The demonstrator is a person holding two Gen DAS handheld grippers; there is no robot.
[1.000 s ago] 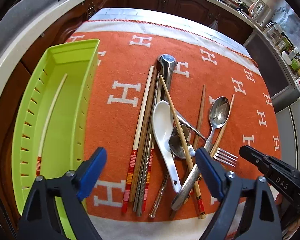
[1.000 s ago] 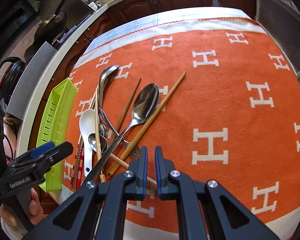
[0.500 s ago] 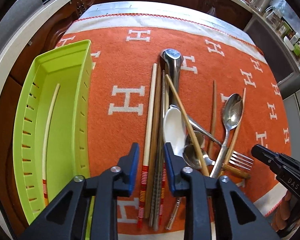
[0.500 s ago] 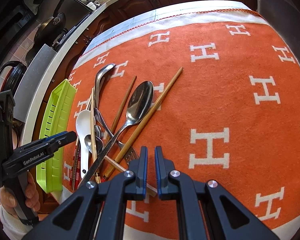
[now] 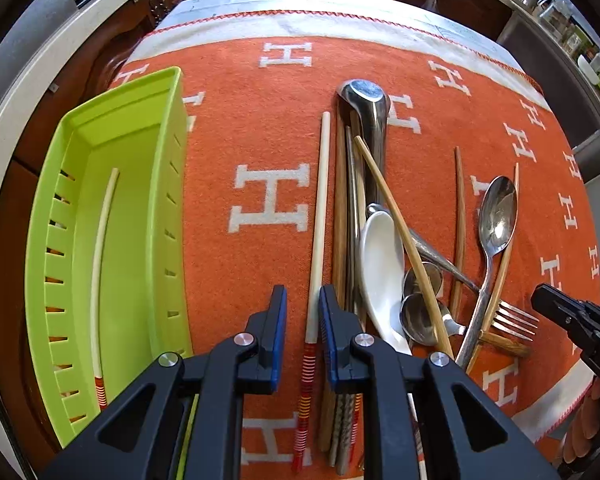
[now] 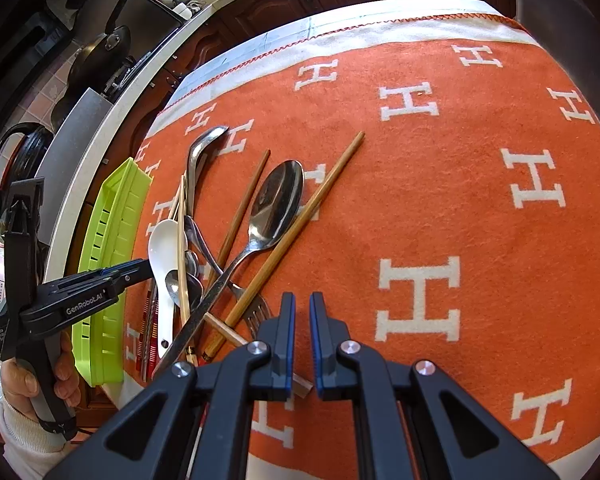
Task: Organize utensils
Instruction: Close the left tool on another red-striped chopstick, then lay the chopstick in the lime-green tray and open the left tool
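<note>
Left gripper [image 5: 303, 320], wide a second ago, is closing around the cream chopstick [image 5: 318, 224], right of the green tray [image 5: 156, 184].

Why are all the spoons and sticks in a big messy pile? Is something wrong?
Nothing looks broken or spilled. The pile on the orange cloth is just unsorted: chopsticks lie crossed over spoons and a fork. Only one chopstick sits in the green tray so far.

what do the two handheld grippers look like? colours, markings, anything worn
Both the left gripper and right gripper are black plastic frames with silver pivot bolts and blue pads on the fingers. White lettering: "GenRobot.AI" on the left, "DAS" showing on the right. A cream knit cuff at the left wrist.
</note>
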